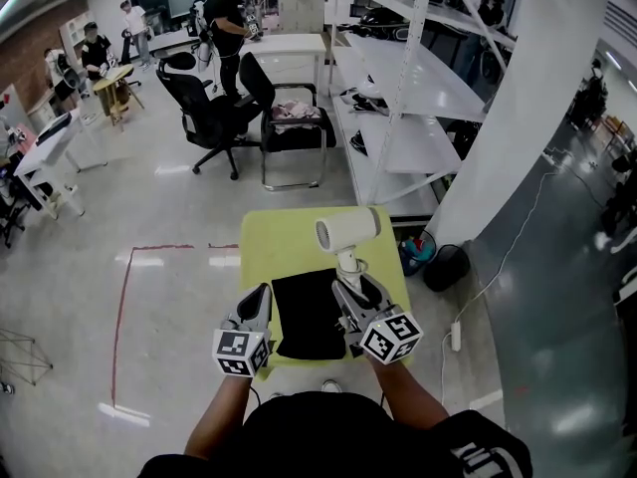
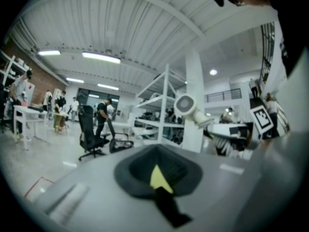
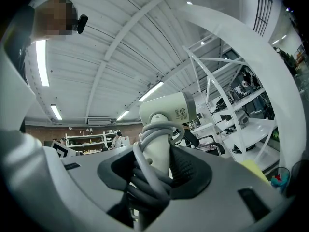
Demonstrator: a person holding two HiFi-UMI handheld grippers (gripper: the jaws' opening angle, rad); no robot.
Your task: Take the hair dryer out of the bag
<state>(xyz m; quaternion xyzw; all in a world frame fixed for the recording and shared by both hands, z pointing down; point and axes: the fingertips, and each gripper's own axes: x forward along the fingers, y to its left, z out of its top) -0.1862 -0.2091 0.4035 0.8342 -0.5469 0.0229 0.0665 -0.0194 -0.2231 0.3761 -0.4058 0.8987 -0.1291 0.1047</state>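
Just above the far edge of the bag [image 1: 309, 317], clamping the right claw [image 1: 350, 283] round the upright hair dryer [image 1: 346, 233] at its cord-wrapped handle, ideally carrying it well clear, while pinching the left claw [image 1: 262, 297] on the bag's left edge to pin it to the desk [image 1: 279, 239].

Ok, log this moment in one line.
left gripper: shut on bag edge | right gripper: holds hair dryer by handle | hair dryer: out of bag
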